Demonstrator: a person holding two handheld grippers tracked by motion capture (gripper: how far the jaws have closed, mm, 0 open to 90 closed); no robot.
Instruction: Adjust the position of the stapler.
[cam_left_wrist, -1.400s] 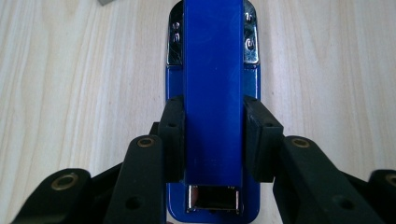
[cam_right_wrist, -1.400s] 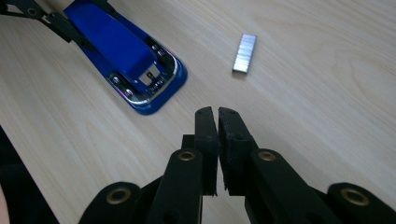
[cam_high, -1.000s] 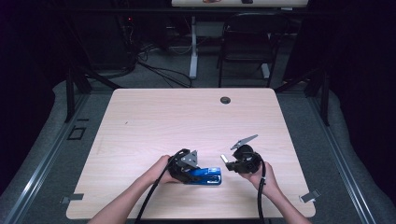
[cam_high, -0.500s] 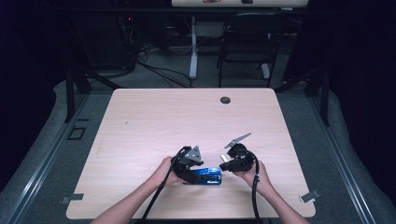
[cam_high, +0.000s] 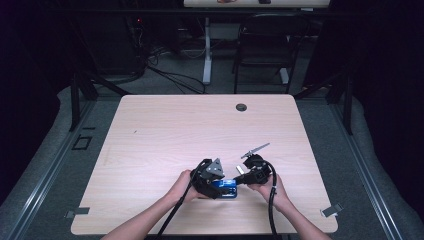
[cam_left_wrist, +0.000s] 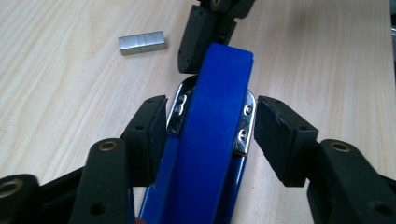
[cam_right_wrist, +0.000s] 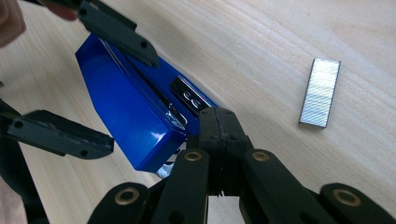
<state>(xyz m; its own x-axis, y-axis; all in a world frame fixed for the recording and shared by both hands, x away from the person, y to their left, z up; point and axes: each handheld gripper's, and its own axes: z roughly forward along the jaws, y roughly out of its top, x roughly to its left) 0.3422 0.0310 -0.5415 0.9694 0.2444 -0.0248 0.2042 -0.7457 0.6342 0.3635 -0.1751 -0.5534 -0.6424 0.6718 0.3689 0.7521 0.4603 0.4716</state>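
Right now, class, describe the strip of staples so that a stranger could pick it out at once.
Start at the wooden table, near its front edge where the two hands meet around the blue stapler. Beside the stapler lies the strip of staples: a small, flat, ridged silver block, the lone loose metal piece.

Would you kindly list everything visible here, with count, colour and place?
Stapler: one, blue with chrome sides, near table edge, between the left jaws.
Staple strip: one, silver, flat on the table beside the stapler.
Table: one, light wood.
Grommet: one, dark, far table edge.
Chair: one, black, beyond the table.
Left hand-held gripper: black, jaws astride the stapler, right pad clear of it.
Right hand-held gripper: black, shut, tips at the stapler's end.
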